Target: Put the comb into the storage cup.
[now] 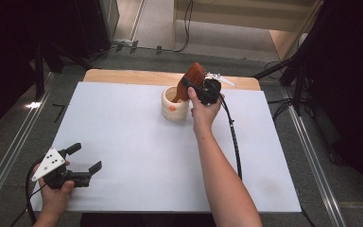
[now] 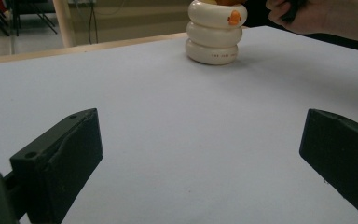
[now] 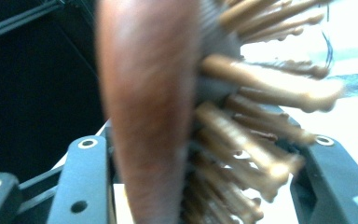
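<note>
Hairbrush (image 3: pixel 149 116) stands handle-down in the cream cup (image 1: pixel 175 104), its head between my right fingers (image 1: pixel 194 87), which I judge just slackened. Letting go remains; my left fingers (image 1: pixel 82 163) idle, spread wide, near me.

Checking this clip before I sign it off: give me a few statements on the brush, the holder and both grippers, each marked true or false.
1. The wooden hairbrush stands with its handle down in the cream ringed holder. True.
2. The left gripper clamps the holder. False: it rests open near the table's front left corner, far from the holder.
3. The hairbrush head sits between the right gripper's jaws. True.
4. The holder lies tipped on its side. False: it stands upright.
5. The holder bears a small orange duck. True.
</note>
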{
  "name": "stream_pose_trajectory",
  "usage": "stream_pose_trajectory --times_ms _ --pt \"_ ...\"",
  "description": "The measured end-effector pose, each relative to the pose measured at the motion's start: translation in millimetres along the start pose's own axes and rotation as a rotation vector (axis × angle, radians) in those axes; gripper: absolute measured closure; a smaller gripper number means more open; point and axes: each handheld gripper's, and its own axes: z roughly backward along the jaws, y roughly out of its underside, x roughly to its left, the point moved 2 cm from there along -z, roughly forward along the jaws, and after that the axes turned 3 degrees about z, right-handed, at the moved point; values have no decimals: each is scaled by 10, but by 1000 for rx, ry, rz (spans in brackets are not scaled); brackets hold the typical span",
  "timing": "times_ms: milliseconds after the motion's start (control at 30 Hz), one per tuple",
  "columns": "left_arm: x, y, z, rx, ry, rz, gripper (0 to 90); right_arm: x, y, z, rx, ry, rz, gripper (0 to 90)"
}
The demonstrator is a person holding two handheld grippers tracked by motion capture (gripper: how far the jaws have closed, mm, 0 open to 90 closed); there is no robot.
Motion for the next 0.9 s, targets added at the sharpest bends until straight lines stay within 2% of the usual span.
stream_pose_trajectory --times_ms 200,300,533,667,733,900 --pt "-2 0 -1 0 0 0 0 -29 -37 34 8 5 -4 285" --pt "-2 0 -2 0 1 0 0 -31 -37 43 22 15 12 235" --pt "-3 0 -1 2 -1 -2 0 -27 -54 76 39 -2 49 108" --pt "-4 0 0 0 0 -1 0 -9 -65 108 45 -2 85 82" --pt "-5 0 0 0 0 -2 0 7 -74 129 49 -10 97 3" --pt "-7 0 1 -1 2 -3 0 31 -103 186 42 -10 125 0"
